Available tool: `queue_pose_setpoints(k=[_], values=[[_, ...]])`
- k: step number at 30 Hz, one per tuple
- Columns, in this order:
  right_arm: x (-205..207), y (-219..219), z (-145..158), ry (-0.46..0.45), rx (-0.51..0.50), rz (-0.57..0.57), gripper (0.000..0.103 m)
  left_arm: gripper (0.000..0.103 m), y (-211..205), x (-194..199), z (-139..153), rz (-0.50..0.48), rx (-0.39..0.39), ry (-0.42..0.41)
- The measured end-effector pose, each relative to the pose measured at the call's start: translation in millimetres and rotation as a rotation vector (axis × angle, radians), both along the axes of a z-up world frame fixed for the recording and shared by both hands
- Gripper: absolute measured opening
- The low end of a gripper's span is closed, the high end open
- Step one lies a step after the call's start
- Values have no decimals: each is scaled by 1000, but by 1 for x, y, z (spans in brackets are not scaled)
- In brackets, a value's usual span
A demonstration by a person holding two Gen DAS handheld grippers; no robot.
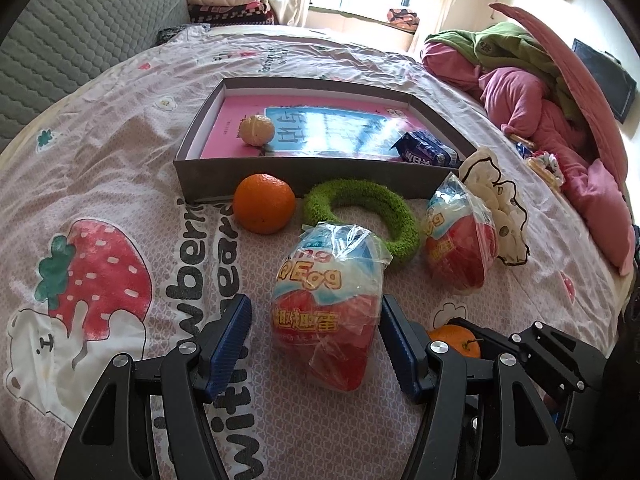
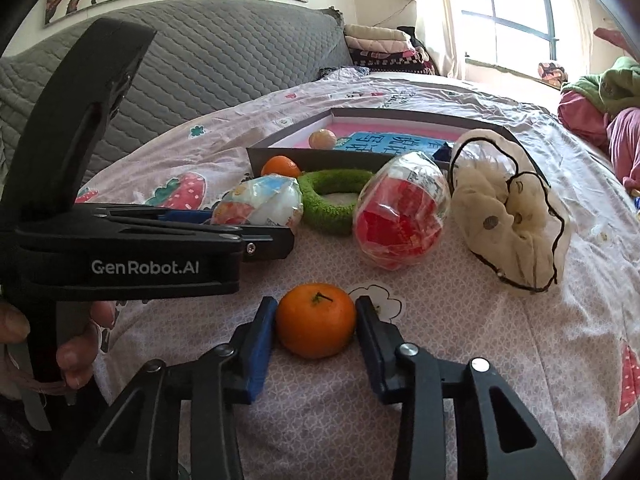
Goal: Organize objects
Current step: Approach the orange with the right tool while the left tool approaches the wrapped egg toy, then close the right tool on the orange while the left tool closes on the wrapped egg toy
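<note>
My left gripper (image 1: 316, 332) is open around a wrapped red-and-white toy egg (image 1: 326, 304) lying on the bed; its right pad touches the wrapper, its left pad stands apart. My right gripper (image 2: 316, 328) has its pads against both sides of a small orange (image 2: 316, 325) resting on the bedspread. A second toy egg (image 2: 400, 210), a green fuzzy ring (image 1: 362, 216), another orange (image 1: 264, 203) and a cream scrunchie (image 2: 508, 216) lie before a grey box (image 1: 300, 176). The box holds a pink book, a tan ball (image 1: 257, 129) and a blue packet (image 1: 426, 149).
The bedspread has strawberry prints (image 1: 92, 280). A grey quilted headboard (image 2: 208, 64) stands at the left. Pink and green bedding (image 1: 532, 80) is piled at the right. Folded blankets (image 1: 228, 4) lie by the window.
</note>
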State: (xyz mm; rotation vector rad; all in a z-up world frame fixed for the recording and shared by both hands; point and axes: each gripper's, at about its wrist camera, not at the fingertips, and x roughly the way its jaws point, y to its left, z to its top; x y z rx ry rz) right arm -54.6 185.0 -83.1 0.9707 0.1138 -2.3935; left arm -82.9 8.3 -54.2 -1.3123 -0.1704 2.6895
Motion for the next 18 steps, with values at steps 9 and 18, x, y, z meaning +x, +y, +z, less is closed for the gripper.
queue_pose_setpoints(k=[9, 18], values=[[3, -1, 2, 28, 17, 1, 39, 66, -2, -4, -2, 2, 10, 10], [3, 0, 2, 24, 16, 0, 39, 66, -5, -8, -4, 5, 47, 12]])
